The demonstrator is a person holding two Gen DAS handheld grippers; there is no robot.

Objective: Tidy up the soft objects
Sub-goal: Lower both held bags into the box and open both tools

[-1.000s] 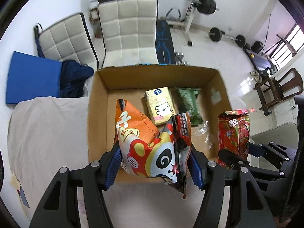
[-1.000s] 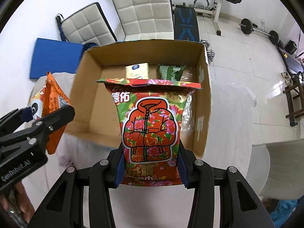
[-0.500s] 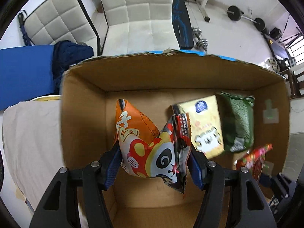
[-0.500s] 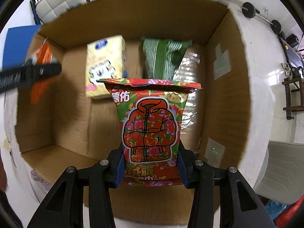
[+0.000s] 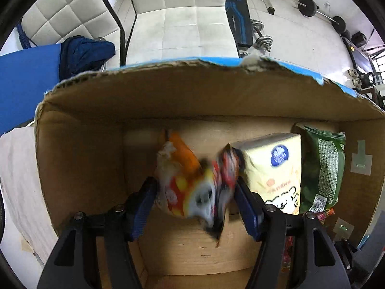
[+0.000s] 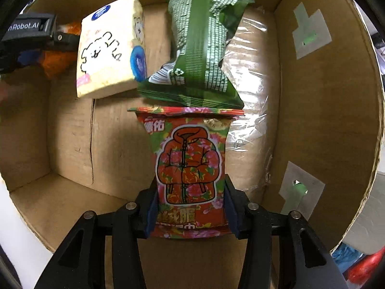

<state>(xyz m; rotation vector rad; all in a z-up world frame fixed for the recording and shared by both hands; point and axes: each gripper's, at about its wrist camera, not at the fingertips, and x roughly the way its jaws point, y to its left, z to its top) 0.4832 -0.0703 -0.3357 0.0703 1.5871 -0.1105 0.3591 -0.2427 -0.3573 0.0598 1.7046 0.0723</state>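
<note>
Left gripper [image 5: 195, 197] clamped on blurred orange snack bag [image 5: 190, 183], right gripper [image 6: 190, 207] clamped on red packet [image 6: 190, 166], tissue pack [image 6: 110, 48] and green bag [image 6: 199, 55] ahead inside cardboard box [image 6: 324, 120]

Left gripper [image 5: 196, 196] inside an open cardboard box [image 5: 168, 96], its blue-padded fingers [image 5: 144, 200] spread on either side of a motion-blurred orange snack bag [image 5: 190, 180]; whether the pads touch the bag cannot be told. Just right of the bag lies a pale yellow tissue pack [image 5: 276, 168], with a green packet [image 5: 322, 166] beside it against the right wall. Beyond the box stand a white quilted chair [image 5: 180, 19] and scattered dumbbells [image 5: 262, 38].
</note>
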